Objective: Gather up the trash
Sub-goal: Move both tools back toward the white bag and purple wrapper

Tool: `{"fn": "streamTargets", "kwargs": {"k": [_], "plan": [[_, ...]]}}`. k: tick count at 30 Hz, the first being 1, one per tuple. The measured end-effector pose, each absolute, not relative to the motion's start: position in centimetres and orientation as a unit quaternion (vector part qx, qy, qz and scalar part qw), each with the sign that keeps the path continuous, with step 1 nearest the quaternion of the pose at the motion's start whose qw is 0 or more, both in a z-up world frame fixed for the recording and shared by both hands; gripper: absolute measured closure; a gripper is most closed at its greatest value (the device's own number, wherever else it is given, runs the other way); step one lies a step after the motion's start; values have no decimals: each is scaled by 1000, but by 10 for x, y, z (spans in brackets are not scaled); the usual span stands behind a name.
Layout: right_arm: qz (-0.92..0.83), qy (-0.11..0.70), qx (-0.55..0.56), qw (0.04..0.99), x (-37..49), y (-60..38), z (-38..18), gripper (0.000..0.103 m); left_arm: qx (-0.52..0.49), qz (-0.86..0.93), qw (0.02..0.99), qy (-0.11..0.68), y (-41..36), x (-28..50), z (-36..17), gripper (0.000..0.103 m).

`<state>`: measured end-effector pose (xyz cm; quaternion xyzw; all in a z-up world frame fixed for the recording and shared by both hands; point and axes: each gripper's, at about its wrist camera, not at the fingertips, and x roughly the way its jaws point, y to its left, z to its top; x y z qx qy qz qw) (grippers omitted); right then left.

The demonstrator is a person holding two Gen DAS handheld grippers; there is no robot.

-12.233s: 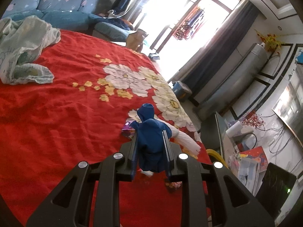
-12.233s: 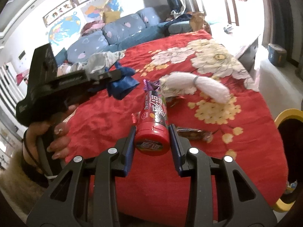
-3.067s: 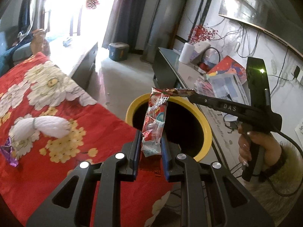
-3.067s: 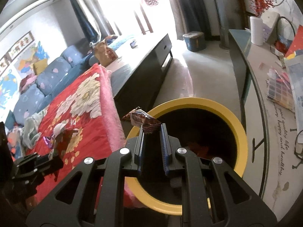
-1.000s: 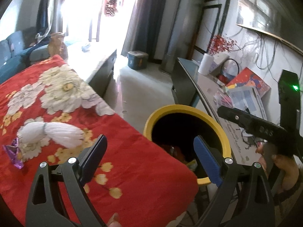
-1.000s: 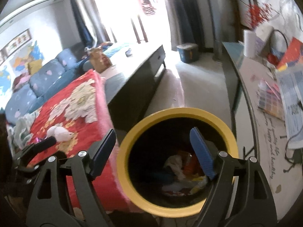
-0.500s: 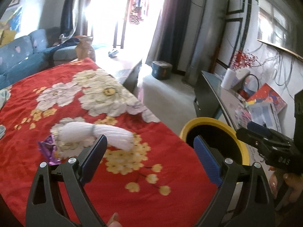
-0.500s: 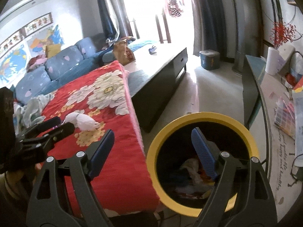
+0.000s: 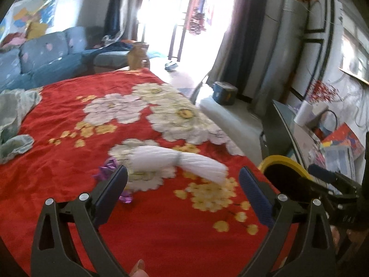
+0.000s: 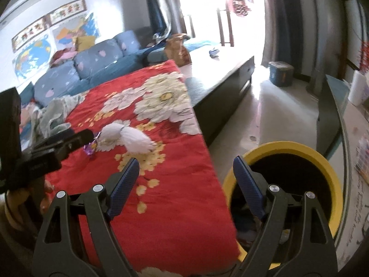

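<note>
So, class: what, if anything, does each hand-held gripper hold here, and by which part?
Nothing. The left hand-held gripper and the right hand-held gripper both stand open and empty.

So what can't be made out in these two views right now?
- Bin contents: right wrist view, dark inside, partly behind the right gripper.
- Purple wrapper: left wrist view, blurred, partly behind the left gripper.
- White bundle: blurred; material unclear.
</note>
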<state>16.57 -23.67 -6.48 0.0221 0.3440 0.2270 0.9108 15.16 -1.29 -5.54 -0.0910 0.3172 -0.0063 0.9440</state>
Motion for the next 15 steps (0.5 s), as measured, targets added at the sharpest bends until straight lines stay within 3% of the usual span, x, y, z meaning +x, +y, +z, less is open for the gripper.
{"fn": "streamTargets", "kwargs": {"k": [15], "plan": [[292,388,-59,872,213,-139,-90,32,-164,70,925,336,67,151,-77,8]]}}
